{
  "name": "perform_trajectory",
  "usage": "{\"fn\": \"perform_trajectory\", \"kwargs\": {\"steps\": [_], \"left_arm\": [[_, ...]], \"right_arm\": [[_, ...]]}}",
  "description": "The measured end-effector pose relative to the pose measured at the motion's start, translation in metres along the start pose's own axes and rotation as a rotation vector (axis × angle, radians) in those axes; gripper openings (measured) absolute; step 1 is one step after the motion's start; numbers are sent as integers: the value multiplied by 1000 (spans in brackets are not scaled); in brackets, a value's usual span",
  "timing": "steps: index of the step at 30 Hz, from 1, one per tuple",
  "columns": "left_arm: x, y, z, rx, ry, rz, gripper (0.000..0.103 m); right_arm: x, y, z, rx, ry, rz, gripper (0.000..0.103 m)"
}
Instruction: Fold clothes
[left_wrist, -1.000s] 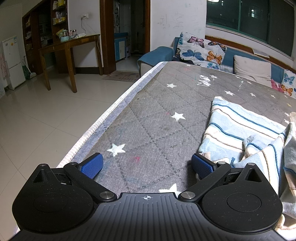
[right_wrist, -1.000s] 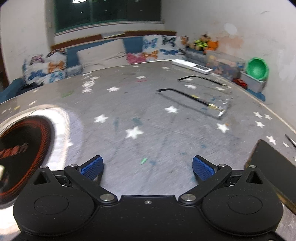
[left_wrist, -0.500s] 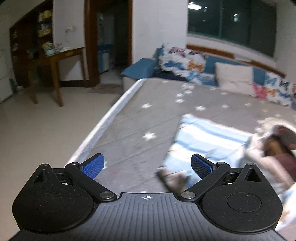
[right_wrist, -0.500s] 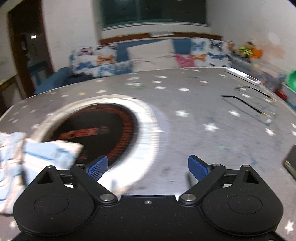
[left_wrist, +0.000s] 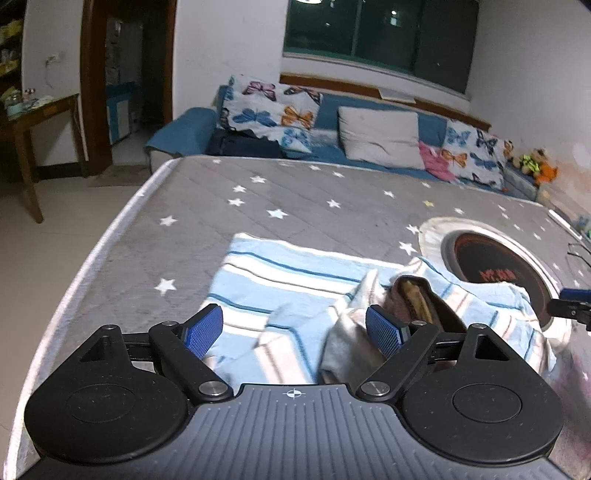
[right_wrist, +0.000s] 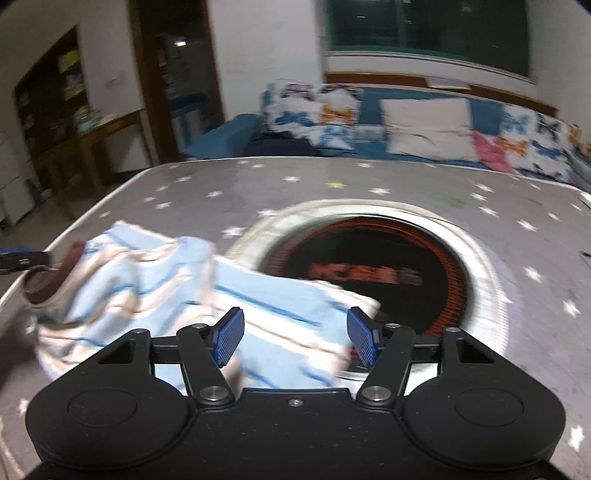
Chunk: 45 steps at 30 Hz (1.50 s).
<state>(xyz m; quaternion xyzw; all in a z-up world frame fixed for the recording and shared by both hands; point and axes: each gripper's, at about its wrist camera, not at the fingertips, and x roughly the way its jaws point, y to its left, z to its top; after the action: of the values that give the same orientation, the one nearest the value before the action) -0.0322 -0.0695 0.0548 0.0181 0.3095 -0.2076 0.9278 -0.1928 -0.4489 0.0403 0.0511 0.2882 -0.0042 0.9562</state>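
Note:
A light blue striped garment (left_wrist: 295, 280) lies crumpled on the grey star-patterned mattress (left_wrist: 295, 192), its brown-lined collar (left_wrist: 417, 299) turned up. My left gripper (left_wrist: 293, 330) is open just above the garment's near edge. In the right wrist view the same garment (right_wrist: 155, 288) lies left of centre, and my right gripper (right_wrist: 295, 338) is open above its right part. The right gripper's tip shows at the left wrist view's right edge (left_wrist: 570, 306).
A round white-rimmed disc with a black and red centre (right_wrist: 373, 273) lies on the mattress beside the garment, also in the left wrist view (left_wrist: 495, 266). Butterfly pillows (left_wrist: 273, 107) line the far end. The mattress's left edge (left_wrist: 92, 258) drops to tiled floor; a wooden table (left_wrist: 33, 122) stands beyond.
Both grippers swung towards the garment: the left turned right, the right turned left, so garment and disc now sit in front of each. Both jaws stayed open.

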Motion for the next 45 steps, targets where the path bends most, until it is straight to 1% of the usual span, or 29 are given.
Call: {"fn": "perform_trajectory", "kwargs": {"steps": [2,4,8,12,15,16,18,19,21,22,24,26,27,28,30,32,34,36,39,42,43,45], "left_arm": [[6,-4,2,-3,21,-18,85],[11,-7,4,3,35,-35,86],[22,-9,5,15,54,-51,85],[24,-10,2,9,62,-66,82],[27,-11,-3,-1,70,-68,81],[28,-12,-4,-3,72,-71,78],[26,-10,-4,-7,89,-92,59],[25,-10,-4,-11,97,-100,56],[24,-12,-7,-7,94,-93,44],[23,-13,-9,0,87,-88,40],[21,-13,-10,5,84,-84,21],[17,-9,-13,-8,87,-94,14],[15,-8,-14,-11,84,-98,12],[13,-7,-16,-10,80,-102,11],[9,-6,-16,-7,72,-110,9],[3,-7,-19,2,62,-115,8],[-2,-9,-22,16,51,-118,8],[-9,-10,-24,25,40,-118,7],[-17,-8,-28,23,30,-128,7],[-23,-7,-31,26,21,-135,7],[-24,-6,-31,27,21,-134,7],[-25,-4,-33,29,25,-134,7]], "right_arm": [[2,17,4,-31,-4,31,64],[8,30,8,-49,-1,54,61],[23,54,20,-85,9,90,58],[33,68,27,-118,25,105,58],[36,75,28,-114,34,97,58],[37,77,28,-113,35,95,58],[38,83,28,-114,35,97,58],[37,87,28,-116,36,101,58],[34,94,27,-119,36,118,58],[34,98,27,-122,37,125,58],[35,104,28,-126,37,142,58],[39,111,29,-129,41,158,57],[42,112,29,-128,43,164,55],[44,114,30,-129,45,172,53],[50,120,34,-133,49,196,46],[56,124,37,-138,52,218,44],[66,133,44,-147,55,256,44],[72,143,49,-157,57,272,44],[86,155,54,-157,84,324,44],[97,166,55,-178,102,342,44],[98,169,54,-178,108,344,42],[98,171,51,-178,119,350,26]]}}
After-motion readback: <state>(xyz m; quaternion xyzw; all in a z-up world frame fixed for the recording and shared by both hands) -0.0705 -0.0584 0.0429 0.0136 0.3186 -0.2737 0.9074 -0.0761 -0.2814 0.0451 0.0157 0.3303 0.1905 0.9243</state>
